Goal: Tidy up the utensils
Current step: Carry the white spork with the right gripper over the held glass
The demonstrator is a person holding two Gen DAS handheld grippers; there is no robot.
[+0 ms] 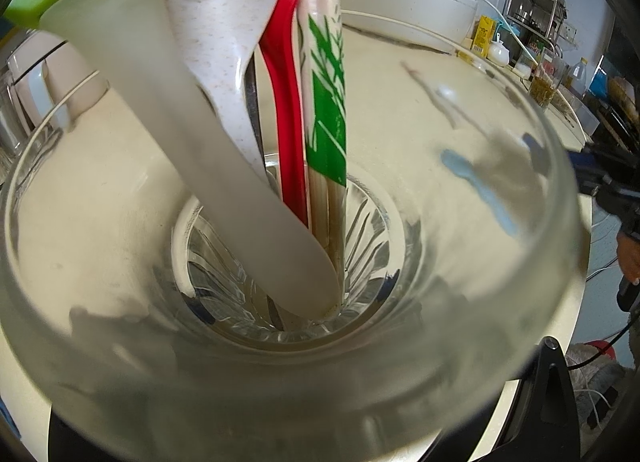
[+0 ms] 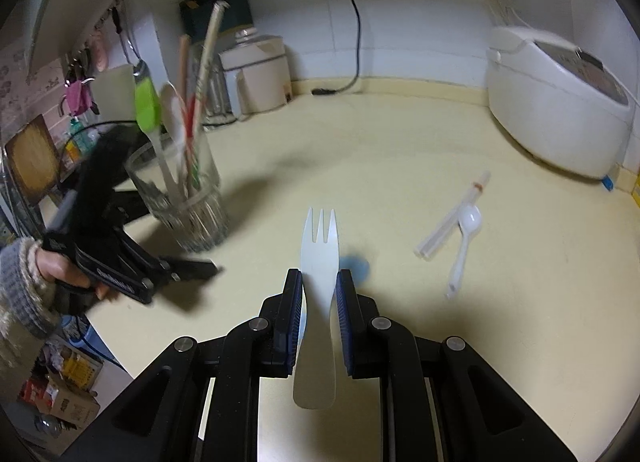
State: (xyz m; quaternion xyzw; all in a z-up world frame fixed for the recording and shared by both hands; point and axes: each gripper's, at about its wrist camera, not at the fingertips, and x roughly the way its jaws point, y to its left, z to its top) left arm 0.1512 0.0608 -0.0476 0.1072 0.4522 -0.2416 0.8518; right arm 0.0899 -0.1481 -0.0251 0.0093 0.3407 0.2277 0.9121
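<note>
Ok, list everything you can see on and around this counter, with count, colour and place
Clear glass tumbler: one, counter left, holding utensils.
Green silicone spatula: one, in tumbler.
Speckled white spoon: one, in tumbler.
Red plastic utensil: one, in tumbler.
Green-printed paper-wrapped chopsticks: one pack, in tumbler.
White plastic fork: one, gripped, tines forward.
Small white plastic spoon: one, counter right.
Clear-wrapped chopsticks: one pack, beside spoon.
White rice cooker: one, far right.
Cream counter: one.
Left hand-held gripper: black, near tumbler.
Right hand-held gripper: black, blue pads, holding fork.
</note>
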